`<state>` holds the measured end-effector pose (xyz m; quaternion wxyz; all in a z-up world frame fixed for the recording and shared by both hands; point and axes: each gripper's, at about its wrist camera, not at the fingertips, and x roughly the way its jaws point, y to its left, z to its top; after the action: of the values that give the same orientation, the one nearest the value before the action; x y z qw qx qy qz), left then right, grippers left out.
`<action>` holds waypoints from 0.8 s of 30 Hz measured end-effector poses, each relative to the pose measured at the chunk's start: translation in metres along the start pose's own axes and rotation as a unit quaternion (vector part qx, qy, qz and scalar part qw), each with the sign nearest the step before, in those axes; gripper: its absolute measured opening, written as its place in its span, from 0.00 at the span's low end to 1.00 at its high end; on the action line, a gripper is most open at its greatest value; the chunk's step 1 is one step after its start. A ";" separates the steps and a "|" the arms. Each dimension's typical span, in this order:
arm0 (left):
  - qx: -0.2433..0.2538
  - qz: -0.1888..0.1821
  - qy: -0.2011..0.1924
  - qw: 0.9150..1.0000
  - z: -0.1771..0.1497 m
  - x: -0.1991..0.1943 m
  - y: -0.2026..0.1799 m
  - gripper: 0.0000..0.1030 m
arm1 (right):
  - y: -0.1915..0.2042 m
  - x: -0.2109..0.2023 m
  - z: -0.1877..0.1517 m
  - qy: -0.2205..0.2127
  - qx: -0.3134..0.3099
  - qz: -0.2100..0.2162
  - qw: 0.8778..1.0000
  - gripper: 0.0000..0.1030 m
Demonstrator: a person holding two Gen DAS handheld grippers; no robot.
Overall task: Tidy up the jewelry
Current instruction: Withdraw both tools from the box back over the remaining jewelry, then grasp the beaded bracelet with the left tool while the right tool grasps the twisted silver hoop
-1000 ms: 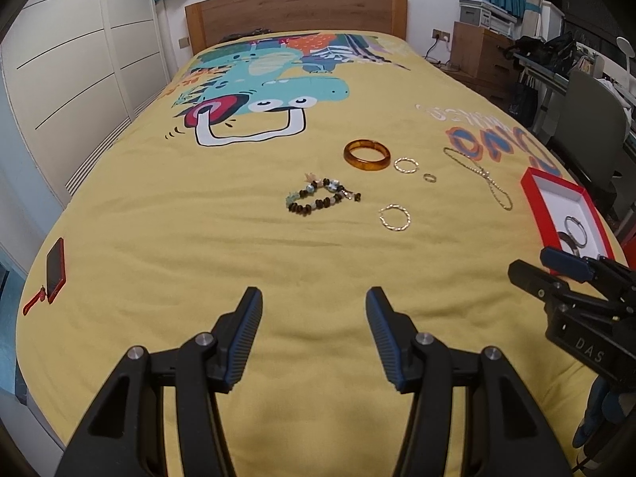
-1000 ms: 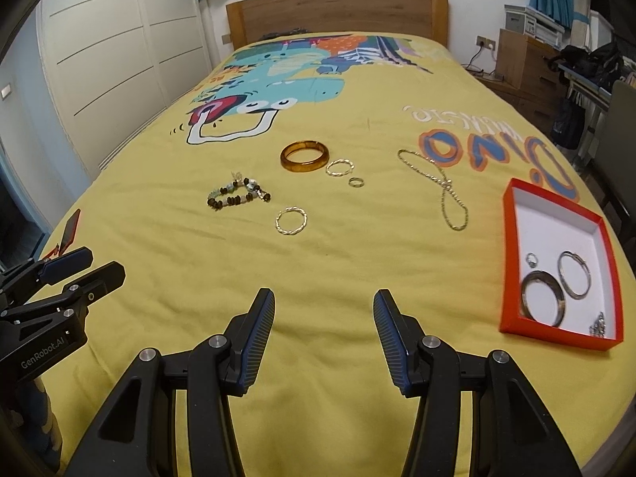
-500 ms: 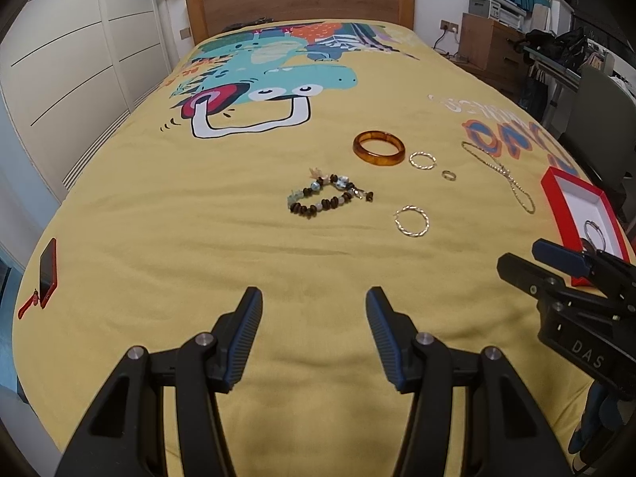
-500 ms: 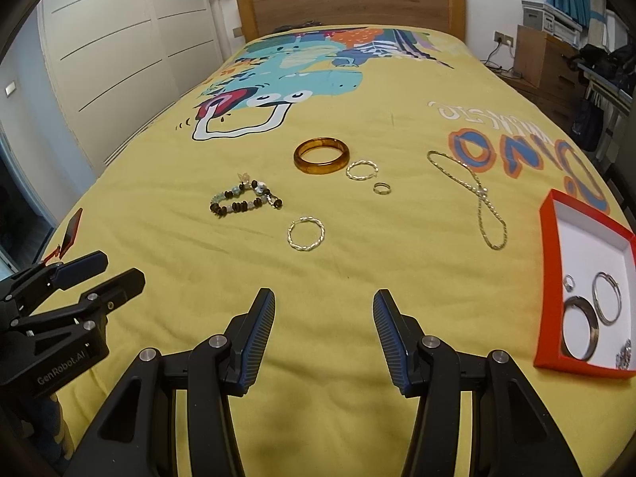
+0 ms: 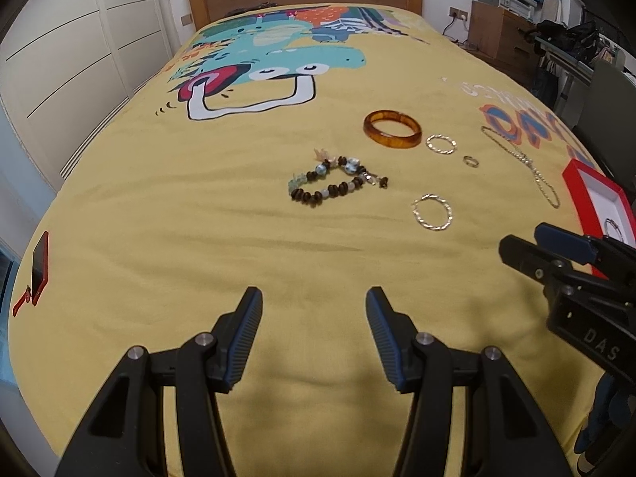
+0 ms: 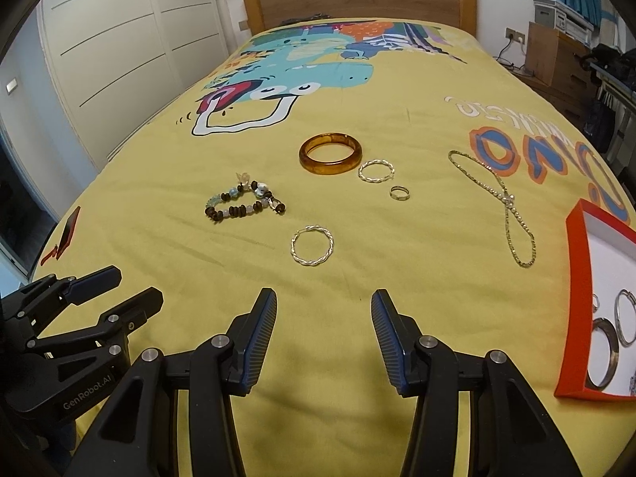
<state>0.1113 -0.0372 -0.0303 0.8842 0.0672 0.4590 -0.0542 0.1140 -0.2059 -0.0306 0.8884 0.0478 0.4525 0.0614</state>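
Jewelry lies spread on the yellow bed cover [image 6: 397, 318], all ahead of both tools: twisted silver hoop [image 6: 312, 246] nearest, just fwd of the right tool [image 6: 324, 334]; beaded bracelet [image 6: 244, 202] fwd-left of it; amber bangle [image 6: 330, 153], a smaller twisted hoop [image 6: 376, 171] and a small ring [image 6: 399, 193] farther out; chain necklace [image 6: 501, 202] fwd-right. Red box [image 6: 572, 278] sits at the right tool's far right, w/ a dark bangle [image 6: 604, 351] and silver hoop [image 6: 626, 322] already inside. Left tool [image 5: 314, 330] is spread wide, nothing in it, beaded bracelet [image 5: 330, 183] straight ahead; right tool also wide and empty. Risks, as I judge: thin hoops and the chain lie flat on soft fabric, so a pinch may grab the cover w/ the piece or slide off the metal; the chain could slip out in transit or snag on the box rim; beaded bracelet is limp and may dangle and catch. Both tools aim at the same cluster, so they could bump if both go in. Vs 1 s ago: both tools have come fwd, pieces loom larger and nearer, box has slid toward the right edge of view; jaws same spread, nothing picked up.
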 end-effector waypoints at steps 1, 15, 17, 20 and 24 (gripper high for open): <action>-0.001 0.003 0.001 1.000 0.000 0.002 0.000 0.51 | -0.001 0.002 0.001 0.001 0.000 0.000 1.000 0.48; -0.069 -0.029 0.012 0.997 0.038 0.047 0.050 0.51 | -0.016 0.035 0.022 0.006 -0.001 0.001 1.000 0.42; -0.069 -0.037 0.011 0.997 0.052 0.055 0.051 0.51 | -0.017 0.041 0.026 0.008 -0.001 0.004 1.000 0.41; -0.062 -0.051 0.014 0.997 0.069 0.068 0.049 0.51 | -0.017 0.052 0.031 0.015 -0.003 0.010 1.000 0.38; -0.051 -0.059 0.026 0.997 0.084 0.091 0.040 0.51 | -0.019 0.068 0.034 0.029 -0.001 0.016 0.999 0.36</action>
<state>0.2371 -0.0149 -0.0540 0.8694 -0.0039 0.4876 -0.0806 0.1824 -0.2153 -0.0675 0.8740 0.0524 0.4769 0.0778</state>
